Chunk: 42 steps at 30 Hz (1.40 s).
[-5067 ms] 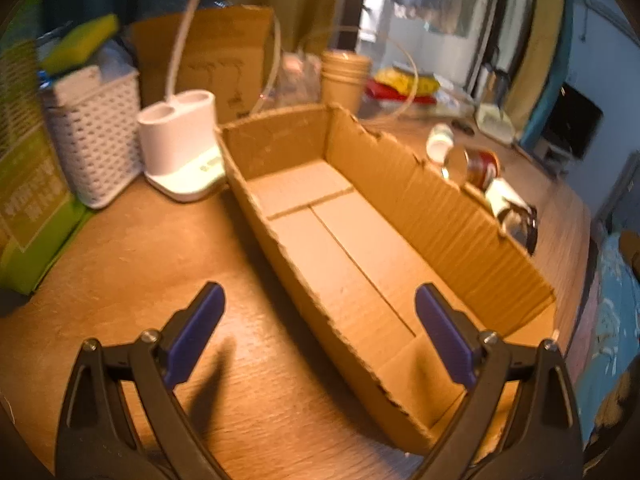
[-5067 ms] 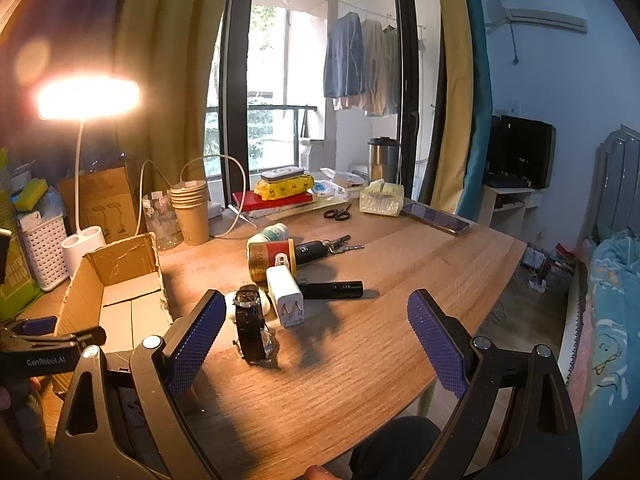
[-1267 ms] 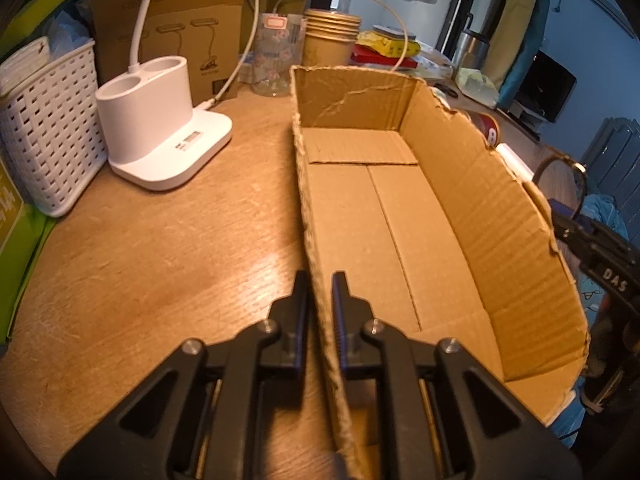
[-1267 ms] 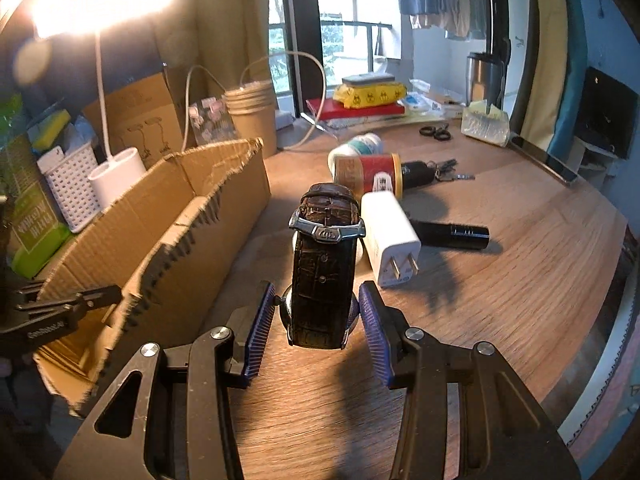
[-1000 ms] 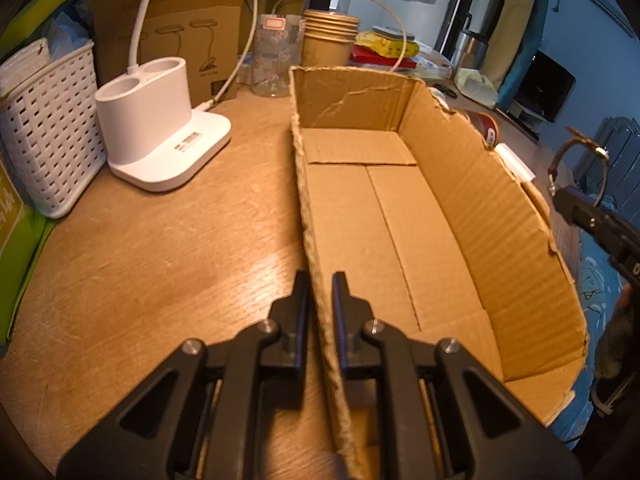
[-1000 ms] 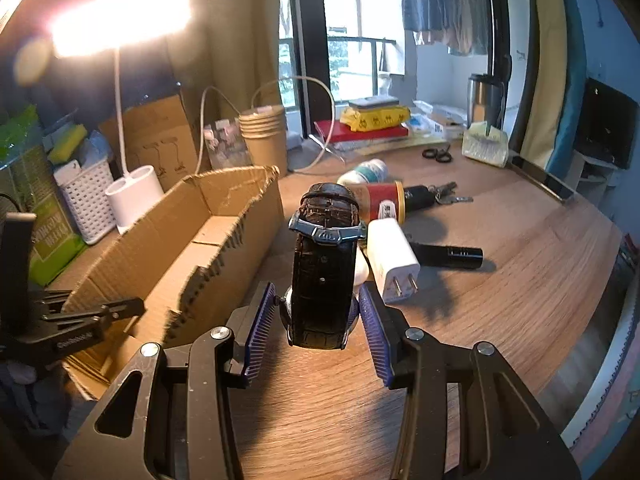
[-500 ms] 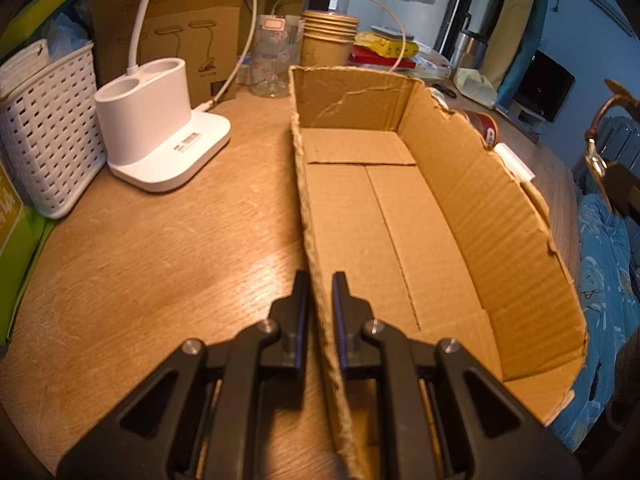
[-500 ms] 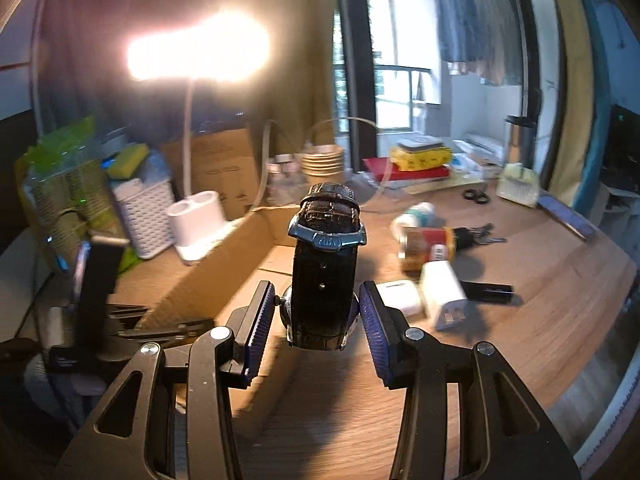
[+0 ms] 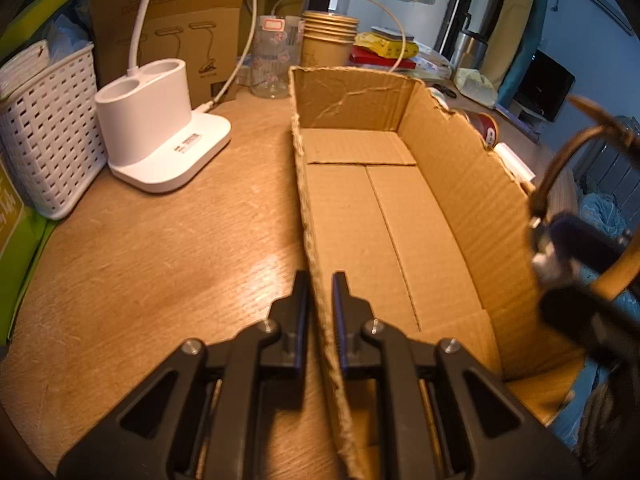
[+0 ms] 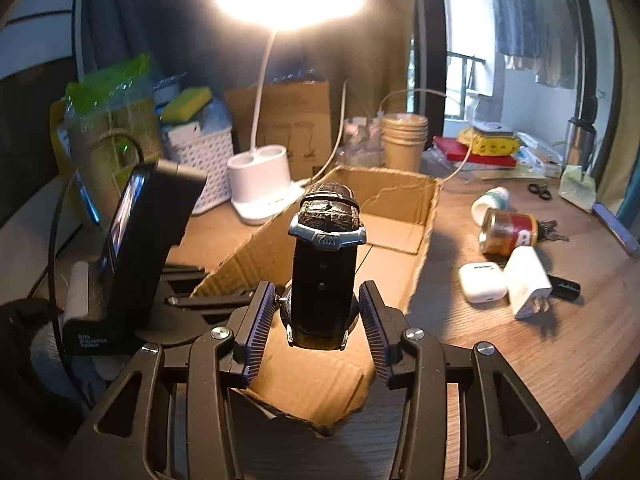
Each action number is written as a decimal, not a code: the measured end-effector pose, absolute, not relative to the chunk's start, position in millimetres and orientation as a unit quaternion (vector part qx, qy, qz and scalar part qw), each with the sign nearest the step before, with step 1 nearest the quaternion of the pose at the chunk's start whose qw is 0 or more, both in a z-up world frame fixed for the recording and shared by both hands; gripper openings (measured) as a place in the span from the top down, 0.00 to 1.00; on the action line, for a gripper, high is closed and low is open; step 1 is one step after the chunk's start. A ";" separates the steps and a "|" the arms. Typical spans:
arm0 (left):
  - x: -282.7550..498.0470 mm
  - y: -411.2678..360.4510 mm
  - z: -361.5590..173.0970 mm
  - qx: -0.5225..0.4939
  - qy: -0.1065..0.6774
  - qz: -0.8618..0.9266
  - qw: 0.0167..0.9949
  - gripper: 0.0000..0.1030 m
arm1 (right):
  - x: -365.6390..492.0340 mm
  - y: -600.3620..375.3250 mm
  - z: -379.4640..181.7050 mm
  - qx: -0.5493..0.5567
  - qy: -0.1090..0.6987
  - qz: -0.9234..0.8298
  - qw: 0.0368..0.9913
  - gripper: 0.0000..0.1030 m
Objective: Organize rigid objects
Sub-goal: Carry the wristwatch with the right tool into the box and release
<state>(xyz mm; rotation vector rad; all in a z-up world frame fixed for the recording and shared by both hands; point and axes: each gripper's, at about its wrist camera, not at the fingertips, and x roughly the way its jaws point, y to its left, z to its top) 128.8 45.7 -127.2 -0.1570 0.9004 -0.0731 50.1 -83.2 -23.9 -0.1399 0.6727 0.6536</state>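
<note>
An open, empty cardboard box (image 9: 384,216) lies on the wooden table. My left gripper (image 9: 320,292) is shut on its left wall near the front corner. My right gripper (image 10: 318,312) is shut on a dark leather wristwatch (image 10: 326,256) and holds it upright above the box's near end (image 10: 320,384). The watch and right gripper also show blurred at the right edge of the left wrist view (image 9: 580,220). On the table right of the box lie a red can (image 10: 508,232), a white charger (image 10: 526,280), a white earbud case (image 10: 482,282) and a black flashlight (image 10: 564,282).
A white lamp base (image 9: 160,128) and a white basket (image 9: 44,132) stand left of the box. Paper cups (image 9: 328,40), a glass jar (image 9: 274,60) and a flat carton (image 9: 172,20) stand behind it. A white bottle (image 10: 490,202), keys and scissors lie farther right.
My right gripper has carried the watch from the table's right side leftward, over the box's near end. My left gripper has stayed shut on the box wall.
</note>
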 end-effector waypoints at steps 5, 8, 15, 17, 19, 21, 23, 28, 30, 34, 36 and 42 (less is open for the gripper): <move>128.8 45.6 -127.2 -0.076 0.434 -0.035 0.897 0.89 | 48.8 -77.7 -32.5 -0.075 0.338 0.319 0.882 0.55; 128.9 45.6 -127.3 -0.075 0.435 -0.035 0.897 0.89 | 50.1 -77.5 -35.8 -0.079 0.343 0.314 0.882 0.55; 128.3 45.1 -127.8 -0.074 0.434 -0.037 0.897 0.88 | 49.3 -72.5 -41.2 -0.121 0.346 0.297 0.882 0.55; 128.5 44.8 -128.0 -0.073 0.435 -0.037 0.897 0.88 | 46.2 -67.8 -42.9 -0.146 0.343 0.288 0.882 0.55; 128.1 44.8 -128.3 -0.073 0.435 -0.038 0.897 0.88 | 45.6 -66.6 -42.7 -0.155 0.345 0.288 0.880 0.55; 128.1 44.6 -128.5 -0.072 0.435 -0.038 0.897 0.88 | 46.6 -66.9 -42.6 -0.159 0.350 0.288 0.877 0.55; 128.6 45.1 -128.9 -0.073 0.435 -0.038 0.897 0.88 | 46.7 -66.7 -42.0 -0.163 0.350 0.290 0.876 0.55; 128.6 45.1 -129.4 -0.073 0.435 -0.038 0.897 0.88 | 48.5 -67.5 -41.3 -0.155 0.355 0.292 0.875 0.55; 128.8 45.7 -129.3 -0.074 0.434 -0.037 0.897 0.88 | 47.8 -67.6 -41.1 -0.155 0.354 0.292 0.875 0.54; 129.1 46.6 -129.5 -0.075 0.434 -0.037 0.897 0.88 | 48.4 -68.4 -41.1 -0.152 0.353 0.295 0.875 0.54; 129.4 47.0 -129.6 -0.076 0.435 -0.037 0.897 0.88 | 48.0 -69.8 -39.6 -0.147 0.350 0.298 0.876 0.54; 129.6 47.0 -129.6 -0.076 0.435 -0.037 0.897 0.88 | 47.6 -77.7 -30.9 -0.129 0.335 0.293 0.886 0.53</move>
